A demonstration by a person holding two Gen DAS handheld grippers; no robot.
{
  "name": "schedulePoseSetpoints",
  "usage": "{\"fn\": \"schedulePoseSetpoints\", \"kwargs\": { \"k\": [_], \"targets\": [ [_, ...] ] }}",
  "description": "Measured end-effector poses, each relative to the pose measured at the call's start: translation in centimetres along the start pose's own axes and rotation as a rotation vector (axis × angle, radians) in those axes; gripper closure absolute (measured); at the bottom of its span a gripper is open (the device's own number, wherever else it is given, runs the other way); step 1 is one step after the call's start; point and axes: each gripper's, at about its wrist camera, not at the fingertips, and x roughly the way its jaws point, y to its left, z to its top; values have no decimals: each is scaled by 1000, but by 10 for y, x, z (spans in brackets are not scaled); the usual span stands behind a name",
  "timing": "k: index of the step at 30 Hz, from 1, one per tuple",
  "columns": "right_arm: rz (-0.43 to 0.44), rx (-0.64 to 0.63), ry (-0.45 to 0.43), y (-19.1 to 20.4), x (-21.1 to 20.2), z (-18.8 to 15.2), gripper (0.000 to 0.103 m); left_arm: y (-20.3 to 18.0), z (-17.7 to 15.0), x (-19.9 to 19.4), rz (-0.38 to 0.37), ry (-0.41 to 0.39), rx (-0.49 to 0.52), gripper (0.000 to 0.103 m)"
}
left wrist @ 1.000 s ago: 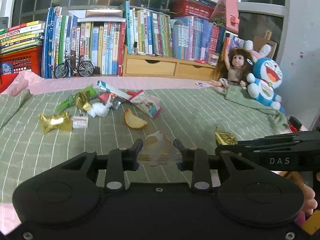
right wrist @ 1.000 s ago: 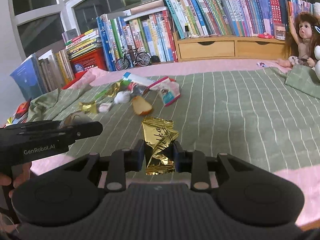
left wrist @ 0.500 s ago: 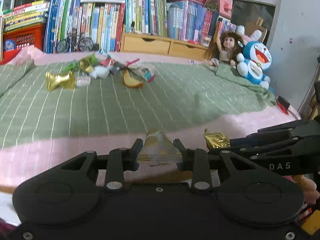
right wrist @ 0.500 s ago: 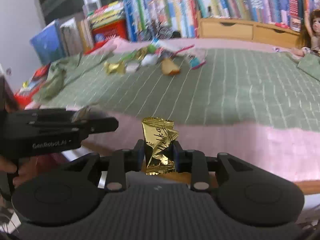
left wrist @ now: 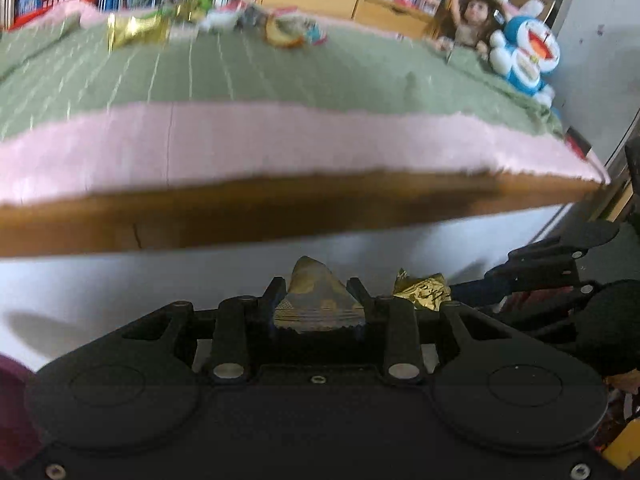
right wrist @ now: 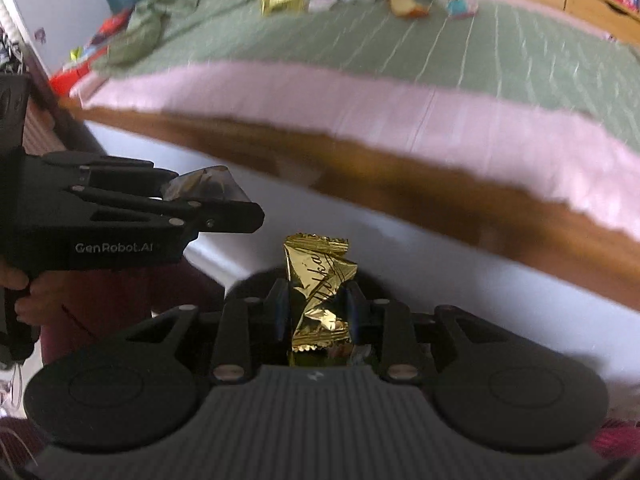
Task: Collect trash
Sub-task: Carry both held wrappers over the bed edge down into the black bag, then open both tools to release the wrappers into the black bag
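Below the bed's brown wooden edge (left wrist: 280, 208), both grippers hang over pale floor. Left gripper (left wrist: 319, 300): fingers closed on a clear, triangular plastic wrapper with gold print (left wrist: 316, 300). Right gripper (right wrist: 318, 312): fingers clamped on a crumpled gold foil candy wrapper (right wrist: 318, 292), standing upright. More litter, blurred, lies far back on the green striped blanket (left wrist: 280, 76), including a gold foil packet (left wrist: 136, 30). Pink sheet (right wrist: 360, 112) borders the blanket.

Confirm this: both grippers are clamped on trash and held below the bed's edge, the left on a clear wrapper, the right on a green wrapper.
One detail is wrong: the right gripper is shut on a gold wrapper, not a green one, as the right wrist view shows. The rest stands: the left gripper holds the clear wrapper, both below the bed's edge.
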Motion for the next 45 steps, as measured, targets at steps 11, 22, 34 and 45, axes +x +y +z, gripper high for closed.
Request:
{"fn": "schedulePoseSetpoints", "kwargs": {
  "k": [11,22,34,45],
  "targets": [
    [-7,32,115,-1,36,-23,69,12,-28,49,81,163,-37,72],
    [-5,84,179,-5,66,-33,68,15,-44,85,98,253,-62,72],
    [-6,114,204,-13,82,-30,63,18,-52,99,99,312,-64,72],
    [-5,121,211,-16,83,-31,44,15,-50,101,111,344,-52,51]
  ]
}}
